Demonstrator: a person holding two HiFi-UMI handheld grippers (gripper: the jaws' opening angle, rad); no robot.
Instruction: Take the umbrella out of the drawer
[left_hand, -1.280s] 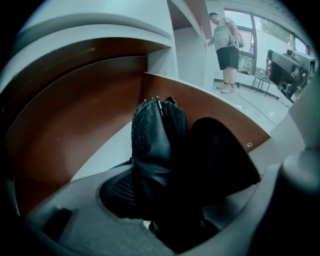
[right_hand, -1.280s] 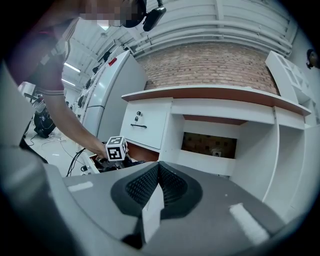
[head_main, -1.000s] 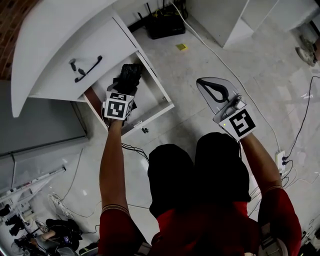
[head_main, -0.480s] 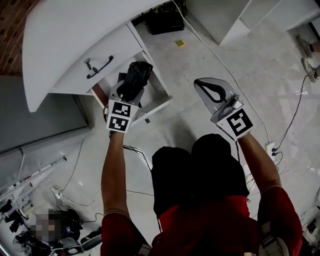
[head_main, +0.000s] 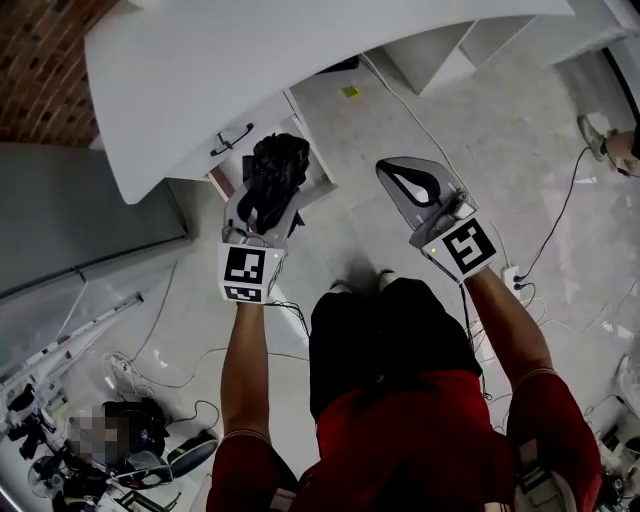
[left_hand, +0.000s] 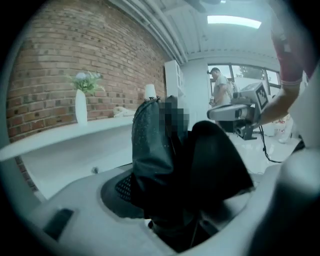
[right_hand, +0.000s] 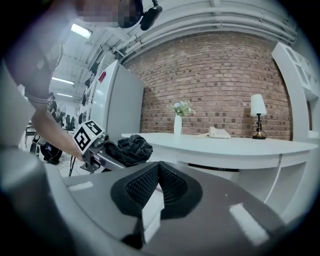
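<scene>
You held umbrella (head_main: 277, 168) in left hand-held gripper (head_main: 263, 205) above drawer (head_main: 318, 166) to clear it; right hand-held gripper (head_main: 395, 175) was clenched, empty.

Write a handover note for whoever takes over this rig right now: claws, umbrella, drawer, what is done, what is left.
Left claw: shut on the umbrella, held up beside the desk.
Right claw: shut, empty, raised at the side.
Drawer: open, below the umbrella.
Done: umbrella is out of the drawer.
Left: probably set the umbrella down; the drawer may need closing.
</scene>
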